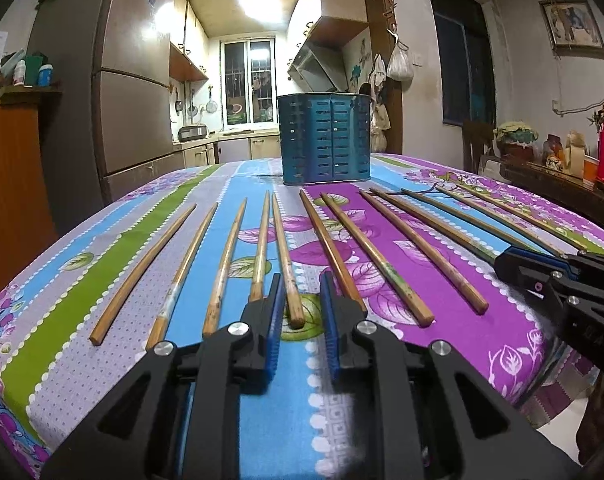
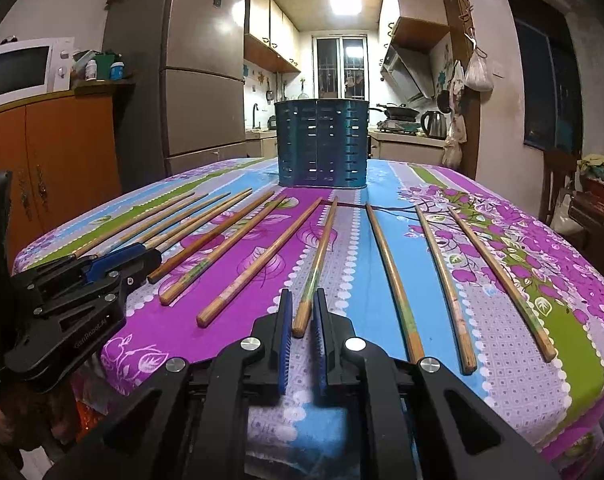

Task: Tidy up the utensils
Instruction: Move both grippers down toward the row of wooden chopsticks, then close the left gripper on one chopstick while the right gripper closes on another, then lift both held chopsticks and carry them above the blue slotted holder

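**Chopsticks fanned out at the near table edge**

Nearest me, chopsticks (image 1: 288, 260) lie side by side, apart, between both grippers and the blue holder (image 1: 324, 139) standing upright beyond. Left gripper (image 1: 300, 312) and right gripper (image 2: 302, 322) hover spread, holding nothing. Table (image 2: 513, 380) edges drop close; the holder's inside is hidden.

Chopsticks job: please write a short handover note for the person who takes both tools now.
Left hand-held gripper: open, empty, low over the near edge, one chopstick end between its fingers.
Right hand-held gripper: open, empty, lined up with another chopstick.
All chopsticks lie loose in a fan on the floral tablecloth, thick ends toward you.
The blue slotted holder stands upright at the far side; nothing shows above its rim.
Done: nothing placed, as far as visible.
Left: grasp each chopstick and put it in the holder.
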